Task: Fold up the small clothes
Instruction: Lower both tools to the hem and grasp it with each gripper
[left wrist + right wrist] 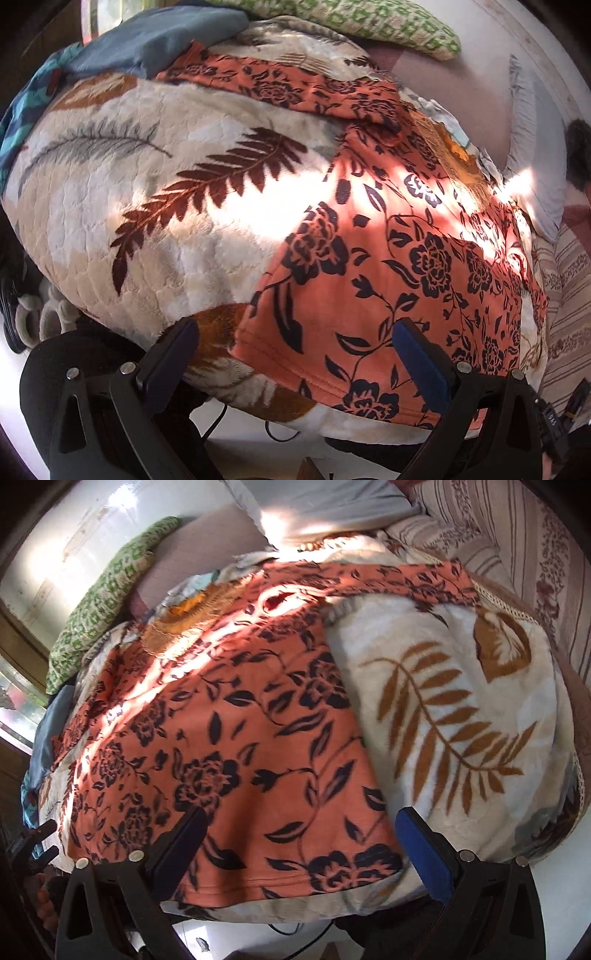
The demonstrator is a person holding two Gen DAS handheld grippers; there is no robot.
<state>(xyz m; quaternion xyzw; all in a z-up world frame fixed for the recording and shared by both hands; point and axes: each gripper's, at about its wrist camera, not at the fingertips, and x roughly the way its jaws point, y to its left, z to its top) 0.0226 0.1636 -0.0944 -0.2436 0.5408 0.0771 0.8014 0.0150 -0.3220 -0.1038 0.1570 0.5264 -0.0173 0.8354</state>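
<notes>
Left wrist view: the left gripper (295, 354) stands with its jaws spread wide and holds nothing. Its black finger is over the brown-leaf corner of the blanket; its blue-padded finger is over the hem area of the orange floral garment (388, 258). Whether either finger touches fabric cannot be determined.

The garment is a small orange top printed with dark blue-black roses and leaves. It lies spread flat on a plush cream blanket (147, 221) with fern and feather patterns, with its lower hem nearest the grippers at the blanket's near edge. One sleeve extends toward the far left. An ochre embroidered patch (454, 147) marks the neckline at the far end. Bright sunlight falls in bands across the upper body of the garment.

Beyond the blanket lie a green-and-cream patterned cushion (369, 22), a grey-blue cloth (166, 37) and a teal printed fabric (26, 107).

Right wrist view: the right gripper (301, 840) is likewise fully spread and empty. Its black finger is over the orange fabric near the hem; its blue-padded finger is just beside the garment's right-hand edge, over the blanket (461, 664). The garment (240, 738) fills the centre, with the embroidered neckline patch (181, 627) at the far end and one sleeve running along the blanket's far edge. A striped floral bedsheet (535, 554) lies at the upper right. The left gripper (31, 845) shows at the lower left edge, with a hand's fingers (44, 901) below it.
</notes>
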